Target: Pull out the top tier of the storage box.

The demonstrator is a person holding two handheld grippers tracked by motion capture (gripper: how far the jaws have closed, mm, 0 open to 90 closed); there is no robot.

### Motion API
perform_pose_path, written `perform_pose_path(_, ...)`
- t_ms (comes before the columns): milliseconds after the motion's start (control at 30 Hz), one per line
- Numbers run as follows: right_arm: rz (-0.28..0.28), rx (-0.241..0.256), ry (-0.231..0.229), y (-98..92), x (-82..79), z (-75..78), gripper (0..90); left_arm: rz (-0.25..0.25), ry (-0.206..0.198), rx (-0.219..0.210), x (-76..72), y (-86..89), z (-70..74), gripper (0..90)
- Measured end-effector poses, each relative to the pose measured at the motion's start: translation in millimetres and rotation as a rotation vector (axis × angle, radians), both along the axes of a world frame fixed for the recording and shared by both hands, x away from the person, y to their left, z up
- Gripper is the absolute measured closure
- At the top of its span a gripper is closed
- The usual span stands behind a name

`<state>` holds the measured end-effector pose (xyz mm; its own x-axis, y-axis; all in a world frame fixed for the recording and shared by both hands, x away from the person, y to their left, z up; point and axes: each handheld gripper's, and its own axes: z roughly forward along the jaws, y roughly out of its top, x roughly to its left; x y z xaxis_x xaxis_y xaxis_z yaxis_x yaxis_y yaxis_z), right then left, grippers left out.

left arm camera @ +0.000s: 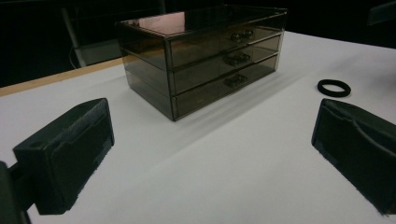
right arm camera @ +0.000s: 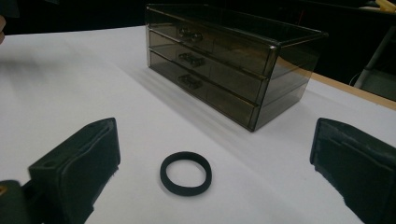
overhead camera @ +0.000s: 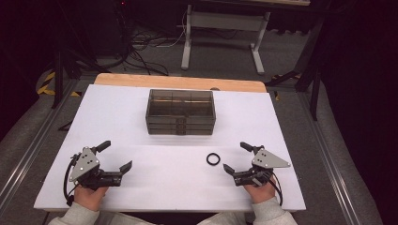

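both grippers rest at the near edge of the white table (overhead camera: 122, 117), jaws wide, nothing held. black ring (overhead camera: 213, 159) lies flat just ahead of the right gripper (overhead camera: 237, 158), apart from the smoked drawer box (overhead camera: 180, 111). left gripper (overhead camera: 117, 155) is farther off. risk: ring is thin & flat, so pads may skid over it or flick it away if they close too high or off-centre.
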<state>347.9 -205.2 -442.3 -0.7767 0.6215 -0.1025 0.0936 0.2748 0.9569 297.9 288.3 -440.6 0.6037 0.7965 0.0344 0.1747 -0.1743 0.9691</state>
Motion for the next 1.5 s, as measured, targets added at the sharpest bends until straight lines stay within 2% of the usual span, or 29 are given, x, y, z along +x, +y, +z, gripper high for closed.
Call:
perform_pose_path(367,0.022,0.004,-0.008,1.9,1.1,-0.3,0.1,-0.016,-0.027,0.028,-1.9,-3.8,0.4,0.6)
perform_pose_path(533,0.022,0.002,-0.011,2.2,0.4,0.0,0.0,-0.018,-0.024,0.041,-0.9,-2.7,0.0,0.6)
perform_pose_path(600,0.022,0.004,-0.016,2.5,-0.2,0.2,0.1,-0.005,-0.016,0.034,-0.2,-3.0,-1.3,0.6)
perform_pose_path(733,0.024,0.001,-0.006,3.0,0.7,-0.3,0.1,0.007,-0.012,0.048,2.9,-2.8,-4.6,0.6)
perform_pose_path(833,0.024,-0.001,-0.01,3.3,0.6,-0.3,0.1,0.015,-0.004,0.035,5.6,-3.4,-7.1,0.8)
perform_pose_path(1167,0.028,-0.003,-0.017,5.0,0.5,0.0,0.1,0.014,-0.011,0.058,6.9,-7.2,-9.7,1.1)
perform_pose_path(1267,0.04,-0.011,-0.05,11.1,-1.6,3.4,0.1,0.013,-0.014,0.064,6.9,-7.6,-10.1,0.7)
perform_pose_path(1500,0.06,-0.04,-0.049,27.1,-2.5,13.5,0.2,0.013,-0.014,0.071,7.1,-9.4,-10.7,0.5)
